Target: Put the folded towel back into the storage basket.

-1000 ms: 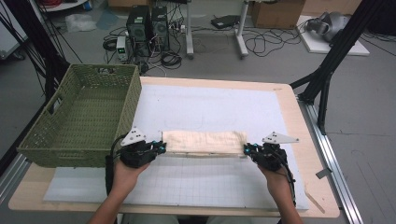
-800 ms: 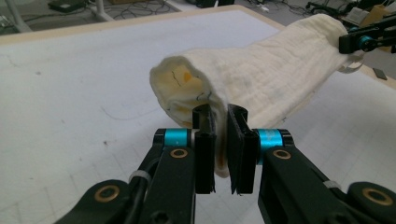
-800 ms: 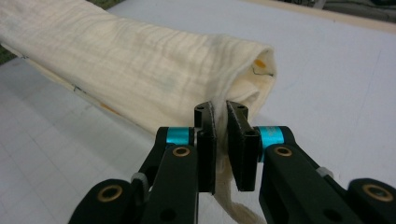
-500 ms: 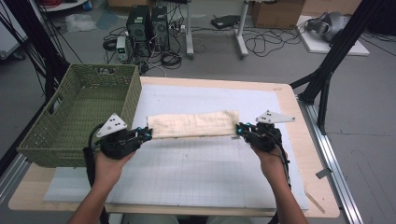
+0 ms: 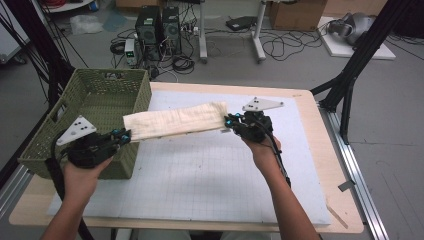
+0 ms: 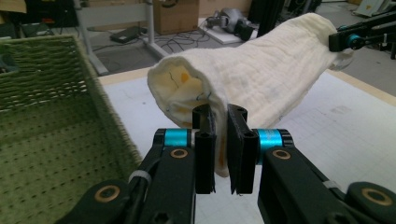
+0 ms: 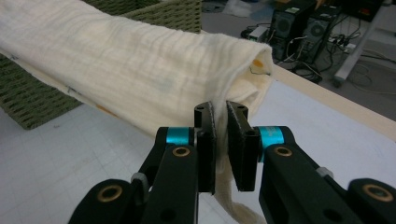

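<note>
Black jaws of the left gripper [image 5: 121, 135] pinch one end of a folded cream towel [image 5: 175, 120]; the right gripper [image 5: 229, 121] pinches the other. It hangs stretched above the bench [image 5: 310, 165], centre-left of frame, beside the green wicker basket [image 5: 95, 90]. Folding looks finished; lowering it into the basket remains.

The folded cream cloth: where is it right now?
In the high view the cream cloth hangs above the table, stretched between the left gripper and right gripper, beside the green basket.
</note>
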A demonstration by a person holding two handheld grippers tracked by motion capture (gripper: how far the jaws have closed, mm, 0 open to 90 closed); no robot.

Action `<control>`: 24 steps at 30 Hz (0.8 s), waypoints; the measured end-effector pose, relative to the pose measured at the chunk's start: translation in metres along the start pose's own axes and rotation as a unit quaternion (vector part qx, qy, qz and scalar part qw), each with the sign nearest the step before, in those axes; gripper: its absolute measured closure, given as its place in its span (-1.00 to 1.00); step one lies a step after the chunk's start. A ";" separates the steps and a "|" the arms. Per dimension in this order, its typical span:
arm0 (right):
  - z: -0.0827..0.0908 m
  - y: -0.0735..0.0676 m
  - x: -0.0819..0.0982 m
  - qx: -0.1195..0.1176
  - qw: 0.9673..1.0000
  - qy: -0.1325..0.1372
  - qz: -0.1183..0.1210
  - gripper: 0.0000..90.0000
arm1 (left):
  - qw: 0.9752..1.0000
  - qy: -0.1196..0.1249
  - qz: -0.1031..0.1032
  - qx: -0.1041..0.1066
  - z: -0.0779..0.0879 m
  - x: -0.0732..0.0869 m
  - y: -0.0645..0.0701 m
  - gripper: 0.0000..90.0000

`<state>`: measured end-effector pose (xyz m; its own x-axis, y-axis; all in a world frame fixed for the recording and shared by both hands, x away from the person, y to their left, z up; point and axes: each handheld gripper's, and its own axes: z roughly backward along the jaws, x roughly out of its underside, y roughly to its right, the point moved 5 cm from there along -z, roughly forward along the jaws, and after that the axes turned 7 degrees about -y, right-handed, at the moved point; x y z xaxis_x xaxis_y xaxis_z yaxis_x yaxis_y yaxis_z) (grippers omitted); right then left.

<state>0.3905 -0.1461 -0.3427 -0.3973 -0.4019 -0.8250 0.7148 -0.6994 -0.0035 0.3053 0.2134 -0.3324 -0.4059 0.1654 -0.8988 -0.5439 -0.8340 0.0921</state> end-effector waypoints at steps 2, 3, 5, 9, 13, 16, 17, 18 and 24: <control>-0.006 -0.003 -0.008 -0.005 1.000 0.002 0.003 0.84 | 1.000 0.004 0.002 -0.006 0.007 -0.001 -0.005 0.83; -0.009 -0.005 -0.013 -0.008 1.000 0.002 0.006 0.84 | 1.000 0.006 0.002 -0.010 0.011 -0.001 -0.007 0.83; -0.015 -0.009 -0.023 -0.014 1.000 0.006 0.010 0.84 | 1.000 0.009 0.005 -0.017 0.018 -0.001 -0.013 0.83; -0.027 -0.020 -0.043 -0.023 0.999 0.010 0.027 0.84 | 0.999 0.016 0.010 -0.032 0.035 0.000 -0.026 0.83; -0.042 -0.031 -0.059 -0.033 0.999 0.009 0.039 0.84 | 0.999 0.020 0.016 -0.046 0.050 0.002 -0.038 0.83; -0.053 -0.040 -0.072 -0.038 0.998 0.012 0.048 0.84 | 0.998 0.024 0.019 -0.058 0.062 0.003 -0.047 0.83; -0.057 -0.043 -0.076 -0.040 0.998 0.011 0.052 0.84 | 0.998 0.024 0.020 -0.061 0.066 0.003 -0.050 0.83; -0.061 -0.046 -0.080 -0.042 0.998 0.011 0.054 0.84 | 0.997 0.027 0.022 -0.066 0.069 0.004 -0.052 0.83; -0.082 -0.062 -0.106 -0.052 0.996 0.012 0.072 0.84 | 0.995 0.030 0.031 -0.086 0.086 0.010 -0.067 0.83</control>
<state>0.4352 -0.0121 -0.3016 -0.2745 -0.4785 -0.8341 0.8190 -0.5709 0.0580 0.2741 0.3165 -0.3108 -0.3865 0.0836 -0.9185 -0.3841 -0.9200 0.0779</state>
